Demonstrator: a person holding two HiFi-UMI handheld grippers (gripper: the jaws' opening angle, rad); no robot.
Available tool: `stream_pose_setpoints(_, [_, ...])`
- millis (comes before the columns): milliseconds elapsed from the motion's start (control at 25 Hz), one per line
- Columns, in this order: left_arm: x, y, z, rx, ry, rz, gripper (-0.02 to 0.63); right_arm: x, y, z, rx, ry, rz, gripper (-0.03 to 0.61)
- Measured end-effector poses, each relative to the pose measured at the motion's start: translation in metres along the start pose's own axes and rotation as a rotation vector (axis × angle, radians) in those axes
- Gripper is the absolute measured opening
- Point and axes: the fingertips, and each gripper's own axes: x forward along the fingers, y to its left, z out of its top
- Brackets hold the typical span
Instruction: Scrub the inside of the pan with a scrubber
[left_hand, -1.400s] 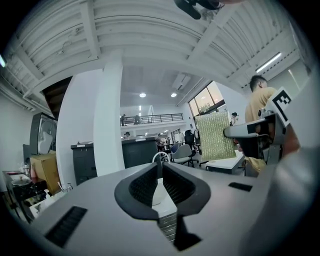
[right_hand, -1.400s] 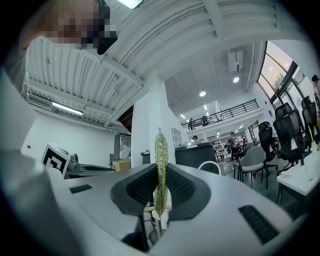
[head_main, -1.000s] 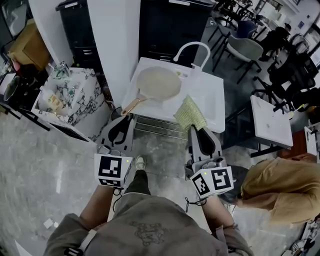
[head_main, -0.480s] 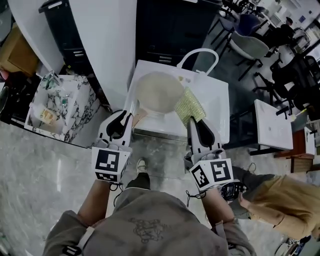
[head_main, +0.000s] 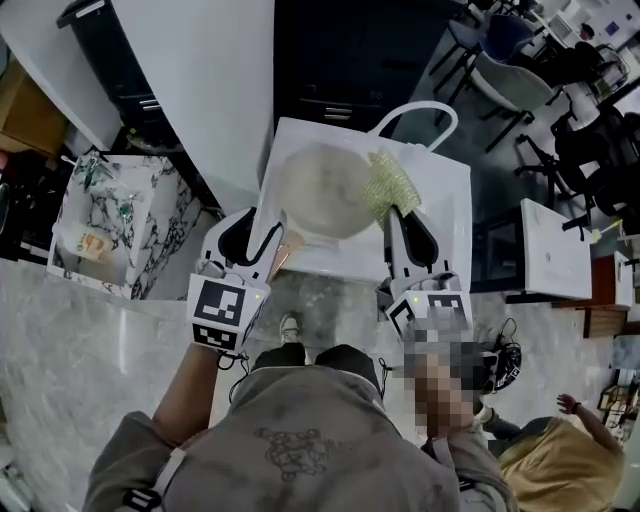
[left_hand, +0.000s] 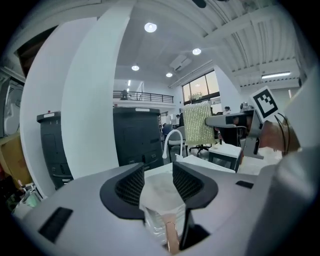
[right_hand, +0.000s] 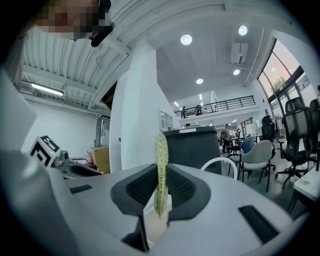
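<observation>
No readable words, brands or numbers. Only sign: black-and-white square code on marker cube, no letters.

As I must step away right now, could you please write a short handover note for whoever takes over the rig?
Left gripper: open, its jaws have just been opening. The copper-coloured pan handle lies between them, not gripped.
Right gripper: shut on the yellow-green mesh scrubber, held on edge by the pan's right rim.
The round pale-lined pan sits in the white sink.
Done: scrubber in hand and at the pan.
Left: steady the pan by its handle, then scrub the inside.
</observation>
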Motion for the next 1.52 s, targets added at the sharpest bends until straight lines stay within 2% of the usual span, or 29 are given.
stream_pose_setpoints(160, [0.017,-0.005,-0.013,0.002,0.064,-0.054,0.207,0.023,-0.015,-0.012,-0.022,0.040,-0.016,0.066])
stream_pose_setpoints(280, [0.030,-0.011,-0.031,-0.003,0.142,-0.086,0.229,0.042,-0.028,-0.029,-0.043,0.094,-0.009,0.067])
stream_pose_setpoints(520, [0.052,-0.025,-0.091,0.000,0.368,-0.147,0.249,0.087,-0.051,-0.078,-0.090,0.220,0.034,0.067])
stream_pose_setpoints(1080, [0.092,-0.040,-0.204,0.048,0.841,-0.179,0.265,0.195,-0.088,-0.205,-0.188,0.491,0.142,0.067])
stream_pose_setpoints(1360, [0.097,-0.045,-0.241,-0.003,0.977,-0.217,0.265,0.233,-0.104,-0.262,-0.236,0.607,0.108,0.067])
stream_pose_setpoints(1520, [0.099,-0.049,-0.253,-0.028,1.011,-0.249,0.264,0.248,-0.115,-0.286,-0.253,0.635,0.056,0.067])
